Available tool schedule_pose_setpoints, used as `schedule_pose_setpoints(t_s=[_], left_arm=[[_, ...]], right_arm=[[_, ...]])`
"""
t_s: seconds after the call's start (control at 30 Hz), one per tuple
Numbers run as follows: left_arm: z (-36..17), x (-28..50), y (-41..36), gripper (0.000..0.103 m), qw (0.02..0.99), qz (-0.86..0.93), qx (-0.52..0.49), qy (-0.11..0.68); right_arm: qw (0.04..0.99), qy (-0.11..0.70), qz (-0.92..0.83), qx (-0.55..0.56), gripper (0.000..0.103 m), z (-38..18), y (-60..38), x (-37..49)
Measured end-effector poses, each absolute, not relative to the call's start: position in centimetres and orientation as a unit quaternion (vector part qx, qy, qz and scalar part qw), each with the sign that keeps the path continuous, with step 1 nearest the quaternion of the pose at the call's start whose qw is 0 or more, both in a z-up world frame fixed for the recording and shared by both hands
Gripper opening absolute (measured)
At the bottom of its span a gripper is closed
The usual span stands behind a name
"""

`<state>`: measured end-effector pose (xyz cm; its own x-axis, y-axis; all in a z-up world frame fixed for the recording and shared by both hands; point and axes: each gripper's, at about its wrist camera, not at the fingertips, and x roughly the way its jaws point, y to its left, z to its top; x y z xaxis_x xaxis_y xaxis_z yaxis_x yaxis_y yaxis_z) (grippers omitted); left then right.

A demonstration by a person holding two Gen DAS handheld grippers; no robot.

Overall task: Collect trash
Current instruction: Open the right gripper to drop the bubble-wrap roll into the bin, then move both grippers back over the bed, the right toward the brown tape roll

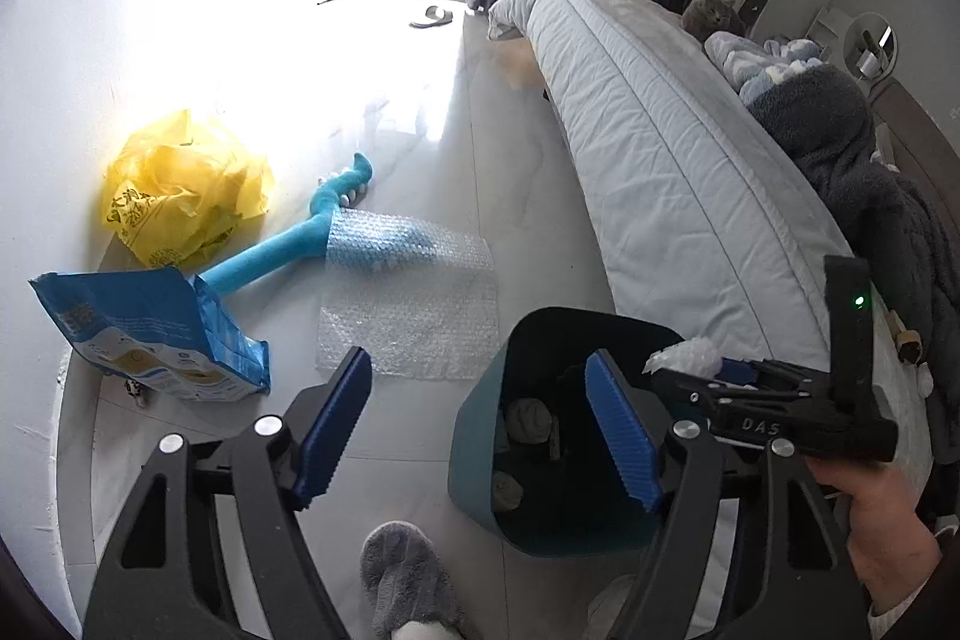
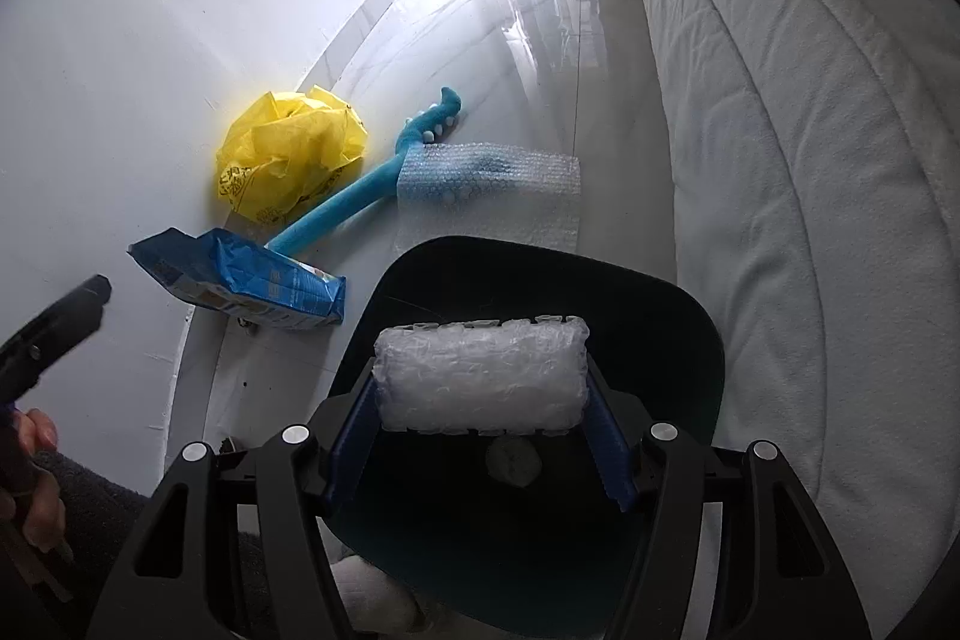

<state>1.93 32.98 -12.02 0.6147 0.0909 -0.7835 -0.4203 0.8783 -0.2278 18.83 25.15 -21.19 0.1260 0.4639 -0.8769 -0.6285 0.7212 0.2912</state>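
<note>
My right gripper [image 2: 480, 388] is shut on a folded wad of bubble wrap [image 2: 480, 376] and holds it over the open teal trash bin [image 2: 690, 340]. The bin [image 1: 474, 436] stands on the floor by the bed, with crumpled trash inside. My left gripper [image 1: 474, 406] is open and empty, left of the bin. The right gripper [image 1: 684, 364] with the wad shows in the left wrist view. On the floor lie a flat bubble wrap sheet [image 1: 414, 304], a crumpled yellow plastic bag [image 1: 180, 190] and a blue food bag [image 1: 156, 334].
A blue foam toy [image 1: 288, 244] lies partly under the bubble wrap sheet. A bed [image 1: 660, 148] with grey bedding runs along the right. A white wall [image 1: 48, 100] is at the left. A slipper [image 1: 432, 16] lies near the far window.
</note>
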Motion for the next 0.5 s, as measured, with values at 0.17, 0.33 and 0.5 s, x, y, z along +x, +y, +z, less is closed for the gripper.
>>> schedule_pose_setpoints(t_s=[0.17,0.33,0.5], left_arm=[[-9.6,0.5,33.1,0.067,0.889,0.168,-0.18,0.386],[-7.4,-0.1,31.8,0.067,0.905,0.157,-0.171,0.357],[-5.6,-0.1,30.4,0.067,0.915,0.148,-0.166,0.338]], right_arm=[[0.739,0.559,0.364,-0.098,0.064,-22.6,26.0,18.6],[0.73,0.561,0.373,-0.113,0.077,-23.2,26.5,18.2],[0.739,0.54,0.384,-0.122,0.09,-22.2,26.1,17.7]])
